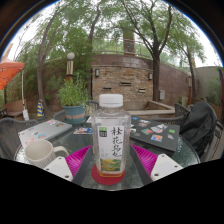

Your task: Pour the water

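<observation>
One bottle (110,135) stands upright on a round glass table (190,152), and everything else can be placed from it. The bottle is clear plastic with a white cap and a green and white label, and a pale yellowish liquid fills most of it. One white mug (38,152) sits on the table to the left of the bottle, near it but not touching, with its handle turned toward the bottle. Behind the mug and further left of the bottle lies one flat whitish box (44,130). To the right of the bottle, further back on the table, lies one dark tray (156,131) with several small coloured cards on it; their number cannot be counted. Behind the bottle stands one potted plant (74,98) in a blue pot, and beyond that a stone wall (125,78) and trees. One dark chair (198,124) stands at the table's right side, well apart from the bottle. The gripper (107,163) is one, with two fingers, each with a pink pad (152,162). The fingers are spread wide, released, and grasp nothing. The bottle's lower part stands between them on the table, with a clear gap between it and the pad on each side, so neither finger touches it.
</observation>
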Available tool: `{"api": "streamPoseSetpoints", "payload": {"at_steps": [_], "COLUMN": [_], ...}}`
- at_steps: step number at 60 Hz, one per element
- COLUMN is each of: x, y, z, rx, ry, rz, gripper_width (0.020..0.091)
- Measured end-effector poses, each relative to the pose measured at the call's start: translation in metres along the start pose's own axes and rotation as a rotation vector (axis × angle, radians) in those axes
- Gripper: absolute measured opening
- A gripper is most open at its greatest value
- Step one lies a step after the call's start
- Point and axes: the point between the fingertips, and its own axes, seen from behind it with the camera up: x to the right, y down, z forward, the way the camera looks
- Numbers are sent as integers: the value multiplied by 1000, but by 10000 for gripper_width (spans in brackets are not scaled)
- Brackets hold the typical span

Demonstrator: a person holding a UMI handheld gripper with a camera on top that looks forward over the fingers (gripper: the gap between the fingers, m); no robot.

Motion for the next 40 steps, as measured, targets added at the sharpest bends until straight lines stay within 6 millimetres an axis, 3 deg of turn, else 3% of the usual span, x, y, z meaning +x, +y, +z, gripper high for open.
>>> {"api": "streamPoseSetpoints", "payload": {"at_steps": [9,14,29,35,40], "x": [-2,-7,-26,-41,-58], "y": [10,16,26,31,37], "z": [-47,-88,-236,-278,-303], "rx": [-46,-70,-63,-47,-45], "ry": [7,7,39,17,-23], "rz": [-28,-48,-76,-57,-62], "gripper_width": [842,841,841,841,841]}}
